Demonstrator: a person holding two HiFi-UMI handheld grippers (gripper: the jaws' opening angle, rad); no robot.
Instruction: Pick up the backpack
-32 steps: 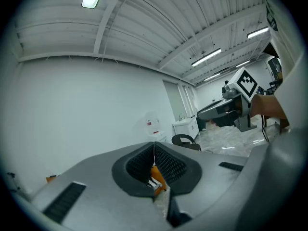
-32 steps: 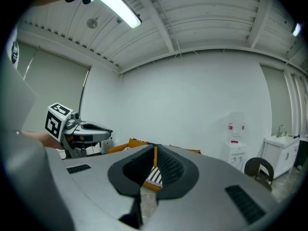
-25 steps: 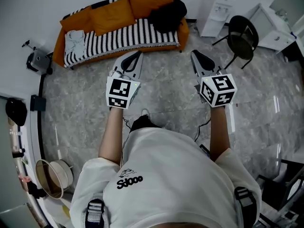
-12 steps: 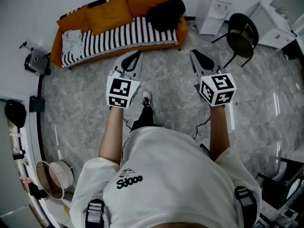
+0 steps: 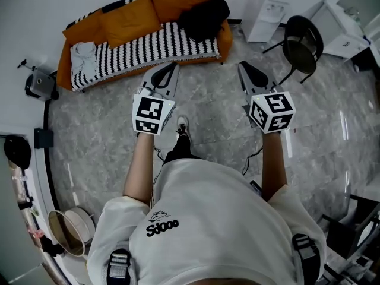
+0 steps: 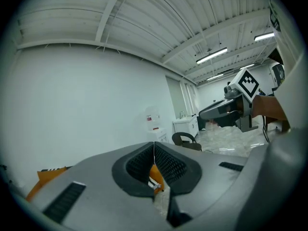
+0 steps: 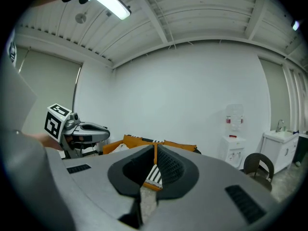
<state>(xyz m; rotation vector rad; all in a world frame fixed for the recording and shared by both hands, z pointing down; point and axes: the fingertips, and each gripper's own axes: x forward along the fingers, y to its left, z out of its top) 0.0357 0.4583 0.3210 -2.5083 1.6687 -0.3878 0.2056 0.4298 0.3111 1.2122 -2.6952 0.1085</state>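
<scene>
The black backpack [image 5: 205,15] lies on the right end of an orange sofa [image 5: 89,28] with a striped cover, against the far wall. Both grippers are held out level over the grey floor, well short of the sofa. My left gripper [image 5: 168,70] is shut and holds nothing; it points at the sofa's middle. My right gripper [image 5: 244,70] is likewise shut and empty, to the right of the sofa's end. In the left gripper view the jaws [image 6: 154,148] meet with only a strip of sofa showing behind them. The right gripper view's jaws [image 7: 155,150] are closed the same way.
A white water dispenser [image 5: 268,8] stands right of the sofa. A black chair [image 5: 303,43] and a white cabinet [image 5: 341,31] are at the far right. A round bin [image 5: 68,230] stands at the lower left, and a small device [image 5: 38,82] sits by the left wall.
The person has stepped forward, a shoe now showing ahead of the body. The sofa has slid a little left in the head view. Both grippers stay shut and side by side.
</scene>
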